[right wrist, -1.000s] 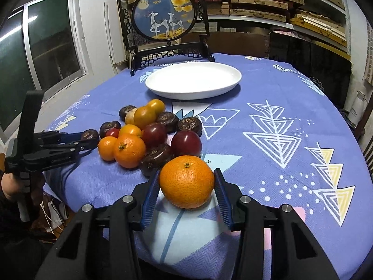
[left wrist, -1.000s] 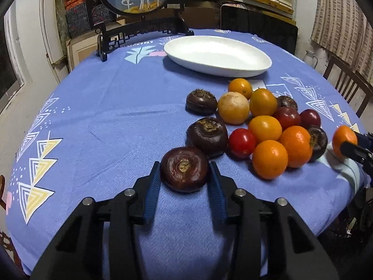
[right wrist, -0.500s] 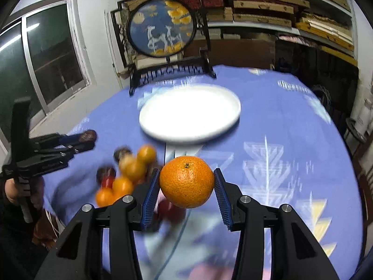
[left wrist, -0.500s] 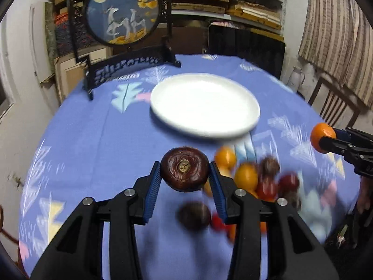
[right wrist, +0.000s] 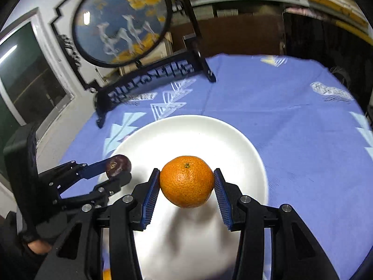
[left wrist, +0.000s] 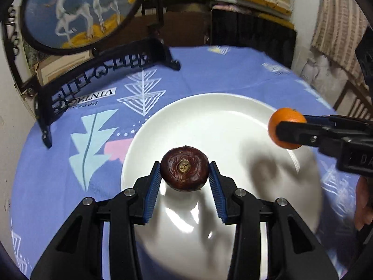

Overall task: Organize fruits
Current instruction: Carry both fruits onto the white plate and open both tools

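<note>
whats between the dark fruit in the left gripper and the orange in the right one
Only bare white plate. In the right wrist view, nothing lies on the stretch between the dark fruit and the orange; the left wrist view agrees.

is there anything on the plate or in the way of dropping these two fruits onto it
Nothing visible blocks either drop. The white plate shows only shadows. The left hand-held gripper holds the dark brown fruit over its near left part; the right hand-held gripper holds the orange over its middle, apart from the other.
</note>
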